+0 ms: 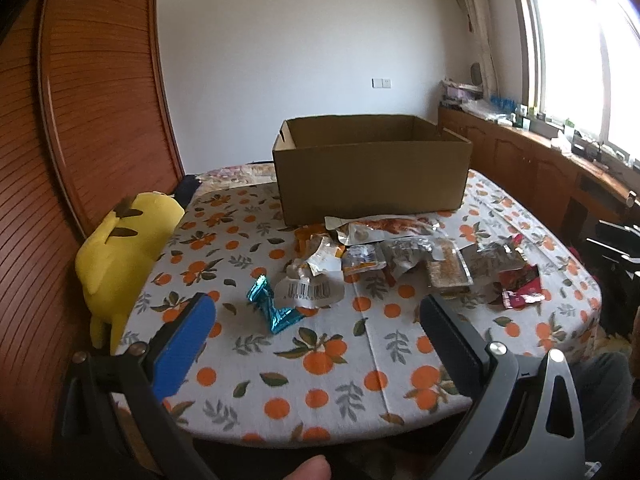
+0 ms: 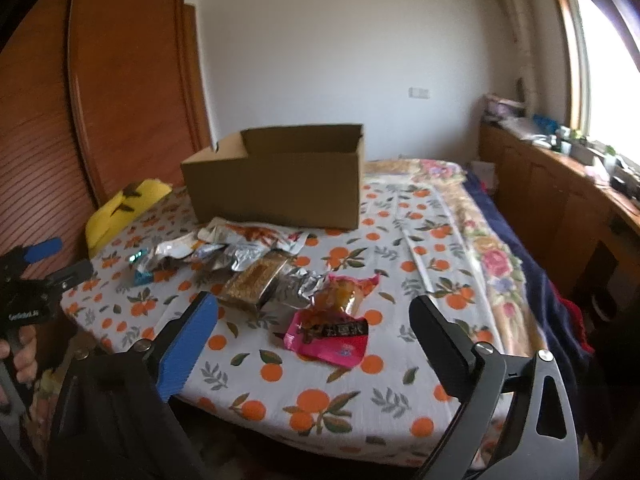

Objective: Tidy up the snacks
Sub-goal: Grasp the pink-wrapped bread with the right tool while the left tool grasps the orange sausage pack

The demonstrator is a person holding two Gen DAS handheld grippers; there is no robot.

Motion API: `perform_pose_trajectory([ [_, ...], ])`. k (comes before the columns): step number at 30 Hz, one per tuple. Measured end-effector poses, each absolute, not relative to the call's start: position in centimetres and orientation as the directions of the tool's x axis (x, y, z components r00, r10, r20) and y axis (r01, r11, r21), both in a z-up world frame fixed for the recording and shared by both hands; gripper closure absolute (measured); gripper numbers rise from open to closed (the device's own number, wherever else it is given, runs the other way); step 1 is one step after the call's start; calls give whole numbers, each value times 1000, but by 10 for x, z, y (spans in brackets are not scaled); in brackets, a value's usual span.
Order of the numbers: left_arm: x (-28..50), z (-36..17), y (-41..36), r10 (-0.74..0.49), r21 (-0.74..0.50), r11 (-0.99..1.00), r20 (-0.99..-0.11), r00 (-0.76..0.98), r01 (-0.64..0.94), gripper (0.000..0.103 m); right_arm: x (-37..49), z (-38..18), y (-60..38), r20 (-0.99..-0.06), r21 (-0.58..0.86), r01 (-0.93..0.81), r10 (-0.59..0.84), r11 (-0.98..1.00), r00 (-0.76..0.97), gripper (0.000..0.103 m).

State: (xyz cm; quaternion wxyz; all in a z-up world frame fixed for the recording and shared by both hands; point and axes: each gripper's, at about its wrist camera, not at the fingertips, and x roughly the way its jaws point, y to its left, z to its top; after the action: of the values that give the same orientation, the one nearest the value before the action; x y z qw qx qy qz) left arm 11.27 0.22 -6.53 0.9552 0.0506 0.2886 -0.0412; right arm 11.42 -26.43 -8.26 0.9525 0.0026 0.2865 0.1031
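Observation:
A pile of snack packets (image 1: 400, 256) lies on the orange-print tablecloth (image 1: 340, 360) in front of an open cardboard box (image 1: 372, 172). A blue foil packet (image 1: 272, 308) lies nearest my left gripper (image 1: 316, 316), which is open and empty, above the table's near edge. In the right wrist view the box (image 2: 276, 184) stands at the back. A pink packet (image 2: 328, 336) lies just ahead of my right gripper (image 2: 314, 316), open and empty. The left gripper (image 2: 52, 264) shows at that view's left edge.
A yellow plush toy (image 1: 120, 256) rests at the table's left edge against a wooden louvred door (image 1: 80, 120). A wooden cabinet (image 1: 540, 168) with clutter runs under the window at right. A floral blanket (image 2: 492, 260) covers the table's right side.

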Motion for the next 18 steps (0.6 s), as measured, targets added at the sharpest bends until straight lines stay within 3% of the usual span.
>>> perform_pose_trajectory([
  [6,141,-75,4,-71,72,988,-587,806,139,0,150,-104,-268,-606,44,-232,210,972,767,13],
  [9,151,-76,3,-81,79,984,-592,802,158,1,168,-119,-273,-645,60,-228,212,972,734,21],
  [18,190,-82,18,-130,23,982,-644,754,190,2,205,-149,-291,-694,174,-201,265,964,670,32],
])
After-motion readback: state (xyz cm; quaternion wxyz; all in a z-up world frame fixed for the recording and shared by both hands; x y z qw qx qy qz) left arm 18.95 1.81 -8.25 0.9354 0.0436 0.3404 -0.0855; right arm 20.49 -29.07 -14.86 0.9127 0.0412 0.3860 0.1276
